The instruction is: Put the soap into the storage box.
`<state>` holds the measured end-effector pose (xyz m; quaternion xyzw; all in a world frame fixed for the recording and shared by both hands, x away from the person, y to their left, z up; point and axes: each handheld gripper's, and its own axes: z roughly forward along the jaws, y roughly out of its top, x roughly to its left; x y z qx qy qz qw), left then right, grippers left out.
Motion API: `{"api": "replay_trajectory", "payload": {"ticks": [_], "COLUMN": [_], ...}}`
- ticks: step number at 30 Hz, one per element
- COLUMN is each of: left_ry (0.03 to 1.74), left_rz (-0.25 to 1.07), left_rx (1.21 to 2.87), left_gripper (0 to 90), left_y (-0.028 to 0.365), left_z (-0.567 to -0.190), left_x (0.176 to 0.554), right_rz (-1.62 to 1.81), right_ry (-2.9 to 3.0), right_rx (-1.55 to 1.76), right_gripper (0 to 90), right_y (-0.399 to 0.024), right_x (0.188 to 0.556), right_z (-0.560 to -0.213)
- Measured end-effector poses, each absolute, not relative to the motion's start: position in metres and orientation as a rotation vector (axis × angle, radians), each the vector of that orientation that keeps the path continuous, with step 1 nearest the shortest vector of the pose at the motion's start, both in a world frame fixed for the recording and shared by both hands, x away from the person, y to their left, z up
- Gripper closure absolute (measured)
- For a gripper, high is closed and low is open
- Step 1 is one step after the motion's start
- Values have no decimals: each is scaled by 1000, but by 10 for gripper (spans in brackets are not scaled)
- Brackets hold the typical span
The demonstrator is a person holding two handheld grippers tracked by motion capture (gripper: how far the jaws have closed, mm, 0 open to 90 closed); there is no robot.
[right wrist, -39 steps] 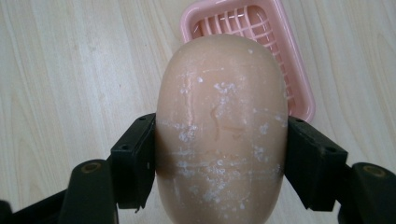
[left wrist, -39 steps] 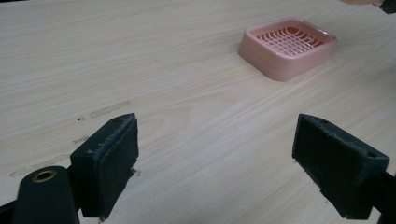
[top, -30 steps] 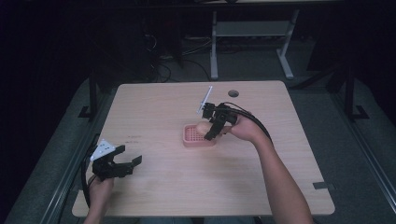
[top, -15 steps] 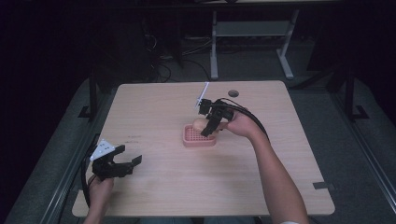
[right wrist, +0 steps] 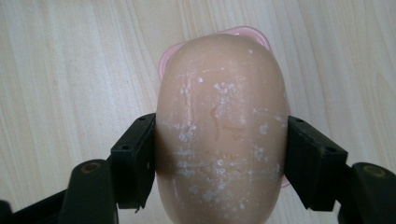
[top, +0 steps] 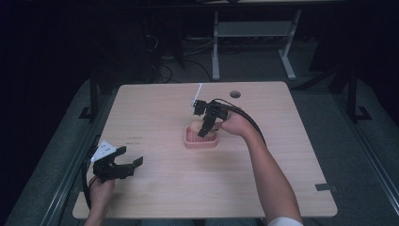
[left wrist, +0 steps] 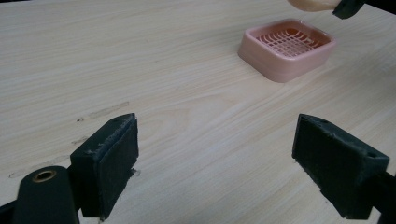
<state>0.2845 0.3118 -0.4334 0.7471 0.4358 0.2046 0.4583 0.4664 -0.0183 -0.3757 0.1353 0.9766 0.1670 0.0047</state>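
Note:
A pink soap dish (top: 201,141) with a grid insert sits near the middle of the wooden table (top: 155,103); it also shows in the left gripper view as the pink soap dish (left wrist: 286,47). My right gripper (top: 205,130) hangs just over the dish, shut on a peach oval soap bar (right wrist: 219,126) that hides most of the dish rim (right wrist: 243,31) below. The soap bar (top: 194,126) peeks out at the gripper's left in the high view. My left gripper (top: 126,163) rests open near the table's front left, its pads (left wrist: 109,161) wide apart over bare wood.
A round cable hole (top: 235,94) lies at the table's back edge. A white tag (top: 197,95) sticks up behind the right gripper. Metal frame legs (top: 216,42) stand on the floor beyond the table. Bare wood stretches between the left gripper and the dish.
The right gripper has come slightly forward and down with the soap, now sitting over the pink dish. The left gripper has stayed put.

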Motion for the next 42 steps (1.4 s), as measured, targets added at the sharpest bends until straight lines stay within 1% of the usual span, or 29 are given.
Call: {"api": "replay_trajectory", "payload": {"ticks": [16,32,42], "left_ry": [1076,1078,1077], "left_rz": [498,497,498], "left_rx": [1836,1836,1836], "left_gripper": [143,142,142], "left_y": [312,312,313], "left_z": [-434,-434,-433], "left_x": [285,285,285], "right_rz": [482,408,398], "right_ry": [3102,3123,3131], "right_rx": [421,404,406], "right_gripper": [317,317,316], "right_y": [-8,-3,0], "right_x": [478,482,483], "right_z": [-394,-409,-414]}}
